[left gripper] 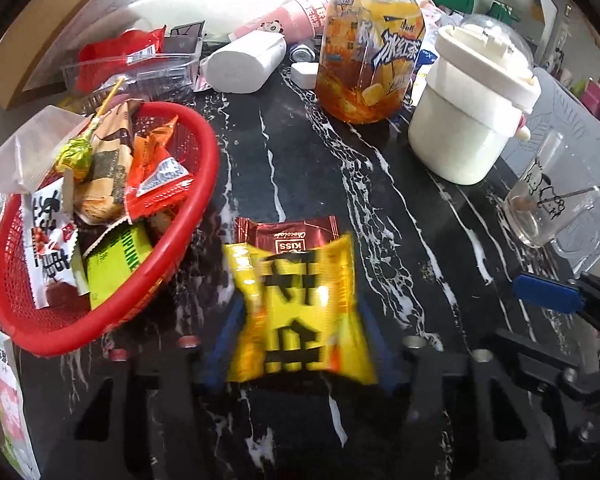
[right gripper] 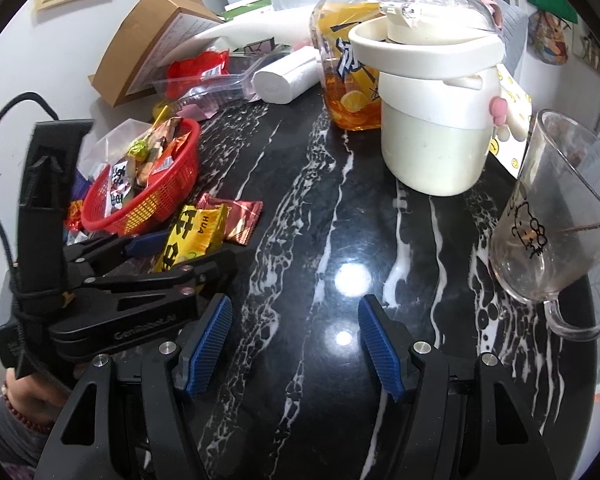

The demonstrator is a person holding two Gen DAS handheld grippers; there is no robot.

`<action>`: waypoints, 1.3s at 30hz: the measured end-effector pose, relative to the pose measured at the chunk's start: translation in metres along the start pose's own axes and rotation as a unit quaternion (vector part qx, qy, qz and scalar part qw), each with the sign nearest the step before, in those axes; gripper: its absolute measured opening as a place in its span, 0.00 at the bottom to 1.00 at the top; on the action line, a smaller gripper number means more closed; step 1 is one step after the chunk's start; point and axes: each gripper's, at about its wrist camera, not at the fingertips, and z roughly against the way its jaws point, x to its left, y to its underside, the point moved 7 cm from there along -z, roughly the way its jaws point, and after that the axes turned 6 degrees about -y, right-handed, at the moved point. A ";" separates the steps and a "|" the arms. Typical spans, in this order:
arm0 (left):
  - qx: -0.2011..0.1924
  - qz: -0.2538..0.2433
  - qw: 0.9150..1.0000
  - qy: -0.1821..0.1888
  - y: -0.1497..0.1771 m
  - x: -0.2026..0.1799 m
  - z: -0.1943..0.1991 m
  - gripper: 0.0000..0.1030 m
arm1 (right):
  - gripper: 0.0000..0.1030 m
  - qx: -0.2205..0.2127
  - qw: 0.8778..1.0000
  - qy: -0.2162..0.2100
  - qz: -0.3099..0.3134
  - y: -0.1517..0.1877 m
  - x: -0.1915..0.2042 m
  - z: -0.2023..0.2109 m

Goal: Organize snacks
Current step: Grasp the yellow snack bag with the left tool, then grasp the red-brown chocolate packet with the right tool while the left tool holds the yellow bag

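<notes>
My left gripper (left gripper: 300, 344) is shut on a yellow snack packet (left gripper: 300, 308) with black characters, held just above the black marble table. The packet also shows in the right wrist view (right gripper: 192, 236), between the left gripper's fingers (right gripper: 148, 244). A red-brown chocolate packet (left gripper: 288, 234) lies on the table right behind it, also seen in the right wrist view (right gripper: 236, 216). A red basket (left gripper: 112, 312) with several snacks, including a lollipop (left gripper: 76, 156), stands to the left; it also shows in the right wrist view (right gripper: 168, 188). My right gripper (right gripper: 296, 340) is open and empty over bare table.
An iced tea bottle (left gripper: 364, 56), a white lidded container (left gripper: 472, 112) and a glass mug (right gripper: 560, 220) stand at the back and right. A paper roll (left gripper: 244, 64), clear plastic trays (left gripper: 140, 72) and a cardboard box (right gripper: 148, 40) crowd the back left.
</notes>
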 end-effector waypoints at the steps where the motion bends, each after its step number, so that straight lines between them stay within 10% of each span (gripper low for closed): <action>1: 0.002 0.002 1.000 0.003 0.001 0.001 0.001 0.48 | 0.64 0.000 1.000 0.000 0.000 -0.001 0.000 -0.001; 22: -0.036 0.086 0.996 0.013 0.019 0.054 0.071 0.45 | 0.64 0.007 0.999 -0.017 0.041 -0.027 0.032 -0.025; 39: -0.024 0.119 0.993 -0.003 0.033 0.087 0.050 0.45 | 0.64 0.048 0.990 -0.013 0.132 -0.052 0.058 -0.097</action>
